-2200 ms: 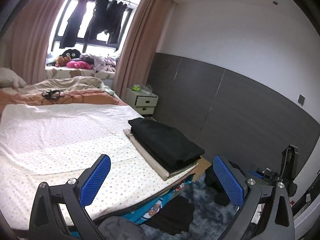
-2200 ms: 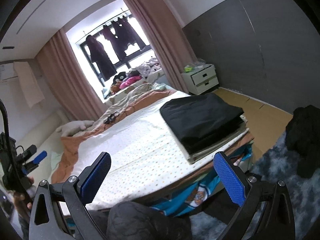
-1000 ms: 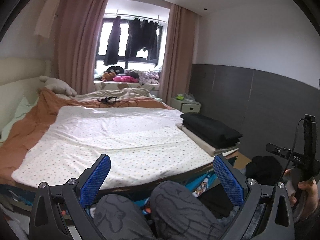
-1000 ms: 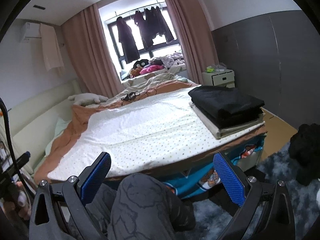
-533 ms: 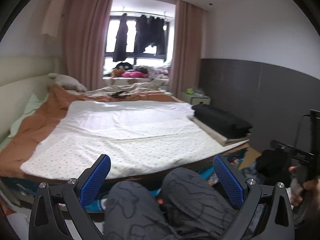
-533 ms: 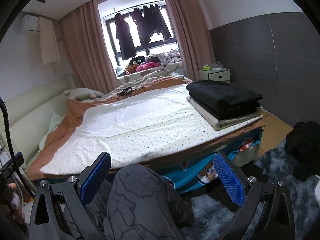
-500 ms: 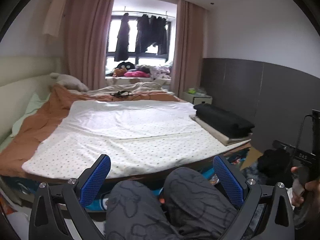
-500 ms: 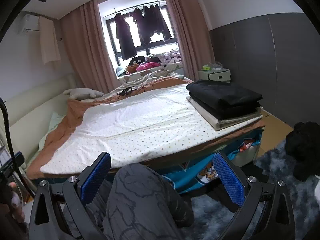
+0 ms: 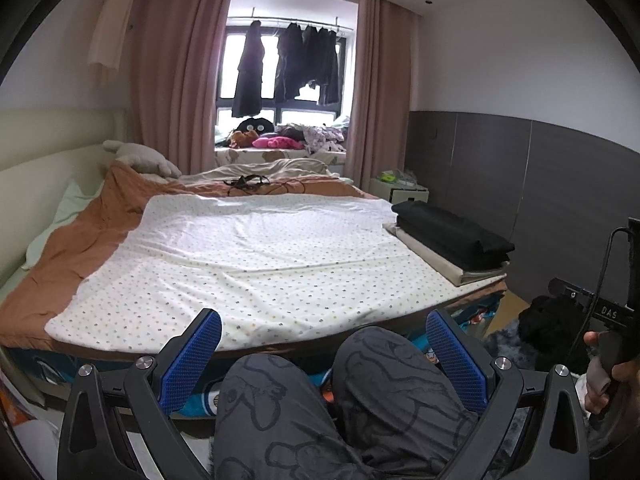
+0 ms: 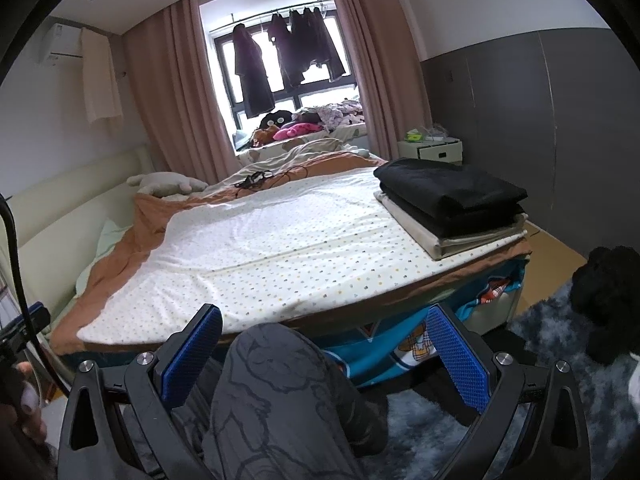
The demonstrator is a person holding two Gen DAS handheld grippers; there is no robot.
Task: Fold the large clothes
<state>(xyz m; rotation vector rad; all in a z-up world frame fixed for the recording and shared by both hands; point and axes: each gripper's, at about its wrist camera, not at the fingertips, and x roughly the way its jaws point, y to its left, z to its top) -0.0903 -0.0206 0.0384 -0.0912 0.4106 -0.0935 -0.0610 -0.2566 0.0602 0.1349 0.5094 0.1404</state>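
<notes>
Here, my left gripper [image 9: 323,360]: spread wide, empty, over my knees.
My right gripper [image 10: 324,354]: equally wide, empty.
Folded black and beige clothes stack [image 9: 450,242]: bed's [image 9: 248,256] right edge, well apart from both.

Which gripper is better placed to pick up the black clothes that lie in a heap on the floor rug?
Probably the right gripper. The black heap lies on the rug on its side; the left gripper sits further from it. Both are open and empty.
</notes>
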